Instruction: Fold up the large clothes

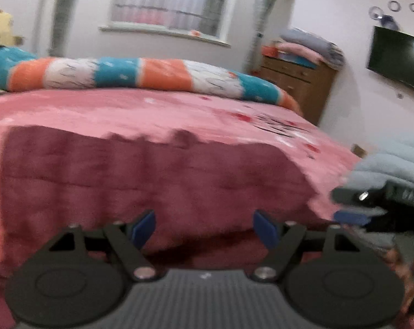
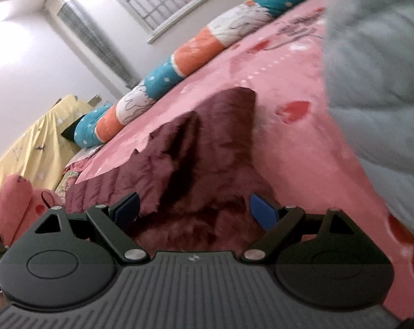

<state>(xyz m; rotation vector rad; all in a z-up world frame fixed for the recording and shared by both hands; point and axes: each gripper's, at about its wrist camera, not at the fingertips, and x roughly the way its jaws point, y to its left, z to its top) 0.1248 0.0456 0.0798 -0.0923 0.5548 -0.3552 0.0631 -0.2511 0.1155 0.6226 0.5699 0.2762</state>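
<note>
A dark maroon quilted garment [image 1: 152, 178] lies flat on the pink bed cover [image 1: 124, 109]. My left gripper [image 1: 204, 229] hovers over its near edge, open, with nothing pinched between the blue pads. In the right wrist view the same garment [image 2: 212, 150] shows a raised fold. My right gripper [image 2: 195, 212] stands open just in front of it, pads not pressing the cloth. The right gripper [image 1: 346, 207] also shows at the right edge of the left wrist view, beside the garment's right end.
A light blue padded garment [image 1: 393, 159] [image 2: 377, 82] lies on the bed's right side. A rolled orange, white and teal blanket [image 1: 152, 74] runs along the far edge. Beyond stand a wooden dresser [image 1: 297, 82], a wall TV [image 1: 399, 60] and a yellow cloth [image 2: 42, 142].
</note>
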